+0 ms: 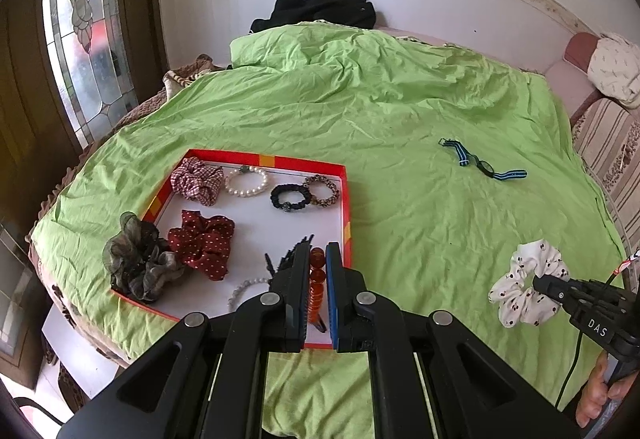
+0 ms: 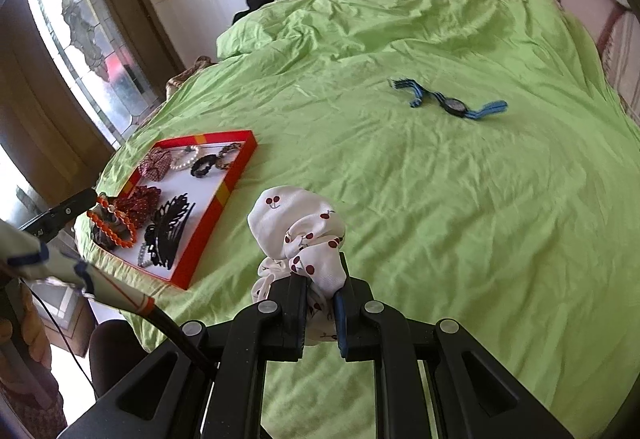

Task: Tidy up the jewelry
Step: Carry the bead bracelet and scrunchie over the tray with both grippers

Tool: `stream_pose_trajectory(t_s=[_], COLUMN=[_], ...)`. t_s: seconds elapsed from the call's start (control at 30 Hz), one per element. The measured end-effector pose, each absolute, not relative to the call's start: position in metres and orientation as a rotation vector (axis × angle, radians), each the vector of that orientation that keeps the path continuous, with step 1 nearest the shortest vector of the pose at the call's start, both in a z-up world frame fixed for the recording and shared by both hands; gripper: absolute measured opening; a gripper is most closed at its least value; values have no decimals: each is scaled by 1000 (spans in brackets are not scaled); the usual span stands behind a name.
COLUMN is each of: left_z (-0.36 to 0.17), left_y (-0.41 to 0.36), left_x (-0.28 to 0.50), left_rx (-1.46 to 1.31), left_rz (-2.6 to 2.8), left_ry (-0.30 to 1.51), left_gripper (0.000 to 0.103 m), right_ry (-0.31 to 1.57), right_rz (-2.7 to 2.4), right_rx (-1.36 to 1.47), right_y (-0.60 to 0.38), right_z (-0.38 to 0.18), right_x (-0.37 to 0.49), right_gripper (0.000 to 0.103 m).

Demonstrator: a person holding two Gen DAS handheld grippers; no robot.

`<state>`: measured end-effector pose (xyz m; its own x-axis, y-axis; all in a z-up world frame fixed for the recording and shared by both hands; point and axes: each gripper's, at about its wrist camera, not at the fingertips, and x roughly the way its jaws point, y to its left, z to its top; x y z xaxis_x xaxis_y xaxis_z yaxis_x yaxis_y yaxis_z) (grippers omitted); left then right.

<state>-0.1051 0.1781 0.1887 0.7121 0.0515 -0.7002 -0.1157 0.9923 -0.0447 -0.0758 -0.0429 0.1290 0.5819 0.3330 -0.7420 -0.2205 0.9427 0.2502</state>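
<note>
Left claw: your left claw [image 1: 317,271] is clamped on a string of round orange beads [image 1: 316,281], held above the near edge of the red-rimmed cardboard tray [image 1: 347,199].
Right claw: your right claw [image 2: 323,293] grips the white cherry-print fabric scrunchie [image 2: 298,227] over the bed's green sheet [image 2: 460,219].
Watch: the blue-striped wristwatch [image 2: 452,103] lies farther up the bed, well apart from the tray.
</note>
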Motion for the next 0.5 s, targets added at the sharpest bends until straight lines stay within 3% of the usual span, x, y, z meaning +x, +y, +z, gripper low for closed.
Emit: stream_pose_trajectory(t_s=[0.5], left_z=[240], left_y=[252], left_x=[-90], left_rx=[-229], left_rz=[13], left_ry=[740], left_gripper=[7], right_ry=[852], right_rz=[437], right_rx=[11], right_y=[37], right_z=[158], right_x=[-51], right_gripper=[13])
